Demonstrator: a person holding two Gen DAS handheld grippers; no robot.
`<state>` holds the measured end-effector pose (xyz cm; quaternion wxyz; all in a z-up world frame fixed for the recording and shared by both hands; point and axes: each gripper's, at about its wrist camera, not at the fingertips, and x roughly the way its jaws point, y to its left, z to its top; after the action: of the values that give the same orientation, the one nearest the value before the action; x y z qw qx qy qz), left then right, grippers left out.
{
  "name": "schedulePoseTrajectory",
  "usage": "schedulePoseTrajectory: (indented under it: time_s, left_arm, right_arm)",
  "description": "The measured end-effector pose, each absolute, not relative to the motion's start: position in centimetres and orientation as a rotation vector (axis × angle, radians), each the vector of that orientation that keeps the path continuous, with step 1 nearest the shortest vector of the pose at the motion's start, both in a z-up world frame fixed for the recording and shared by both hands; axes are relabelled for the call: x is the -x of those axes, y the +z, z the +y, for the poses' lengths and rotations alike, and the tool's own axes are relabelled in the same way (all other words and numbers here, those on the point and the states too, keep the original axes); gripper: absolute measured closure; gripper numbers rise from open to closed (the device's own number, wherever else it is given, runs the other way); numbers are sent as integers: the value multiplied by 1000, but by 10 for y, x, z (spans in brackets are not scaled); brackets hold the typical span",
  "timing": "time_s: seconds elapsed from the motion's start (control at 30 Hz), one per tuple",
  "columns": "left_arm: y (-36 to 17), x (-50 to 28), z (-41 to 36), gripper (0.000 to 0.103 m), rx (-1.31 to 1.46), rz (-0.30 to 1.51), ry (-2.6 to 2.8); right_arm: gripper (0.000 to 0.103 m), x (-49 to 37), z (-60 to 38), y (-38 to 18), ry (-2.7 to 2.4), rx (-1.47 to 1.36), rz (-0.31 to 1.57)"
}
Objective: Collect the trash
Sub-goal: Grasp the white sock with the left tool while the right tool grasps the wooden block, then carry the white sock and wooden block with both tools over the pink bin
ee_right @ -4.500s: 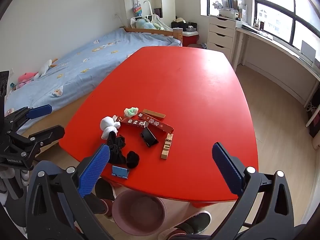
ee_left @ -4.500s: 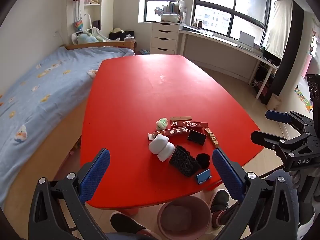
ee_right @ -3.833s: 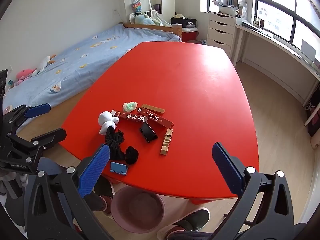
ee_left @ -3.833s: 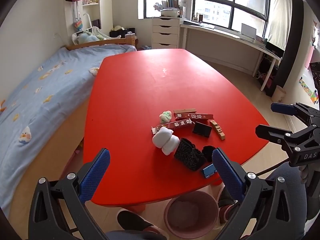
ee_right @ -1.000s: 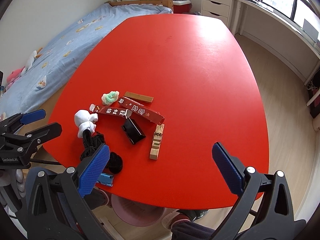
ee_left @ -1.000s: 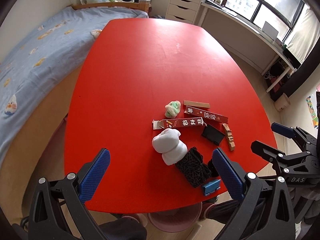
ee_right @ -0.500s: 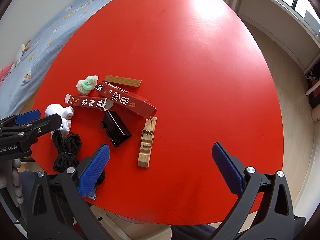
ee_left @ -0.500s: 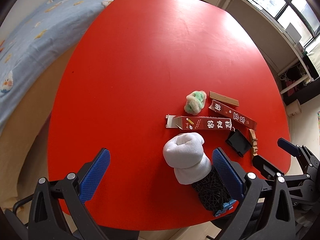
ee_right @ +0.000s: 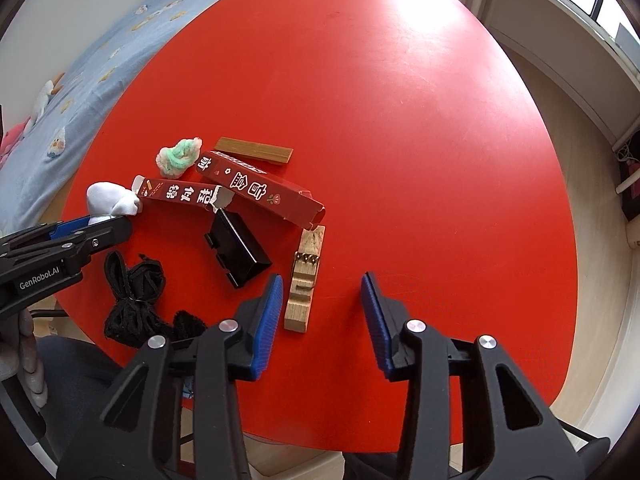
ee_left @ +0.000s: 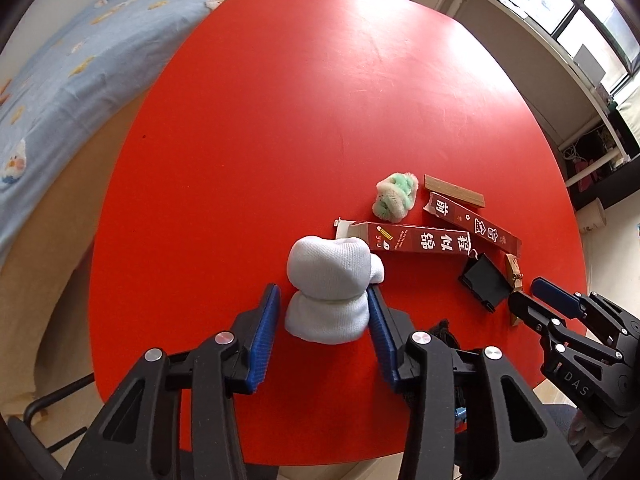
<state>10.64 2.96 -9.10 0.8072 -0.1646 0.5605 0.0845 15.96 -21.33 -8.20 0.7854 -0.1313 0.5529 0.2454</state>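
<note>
Left hand-held gripper (ee_left: pixel 322 312) low over glossy red oval surface (ee_left: pixel 280 120), blue pads straddling white rolled knit sock bundle (ee_left: pixel 328 288); right pad touching it, left pad just beside, not clamped yet. Bundle's far end touching dark red printed carton (ee_left: pixel 416 238). Beyond that: fuzzy green-white ball (ee_left: pixel 394 196), 2nd dark red carton (ee_left: pixel 474 224), flat wooden slat (ee_left: pixel 454 196).

Right hand-held gripper (ee_right: pixel 322 312) apart, holding nothing, hovering over surface. Pale wooden block with metal pins (ee_right: pixel 306 280) just beside its left pad. Further left: black plastic tray (ee_right: pixel 236 250), black tangled mesh cord (ee_right: pixel 134 292).
</note>
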Motion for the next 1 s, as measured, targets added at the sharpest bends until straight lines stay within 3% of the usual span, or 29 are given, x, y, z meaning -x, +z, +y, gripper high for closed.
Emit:
schedulePoseTrajectory:
  time_s: [0.1,1.0]
  left_arm:
    - [-92,-102,32,72,346,1189,171]
    - [-43,-54,18,74,199,1004,97]
  right_arm:
    - [91,-159,-213,-82,531,282,1189]
    - [92,-122,-262,-27,593,197,1053]
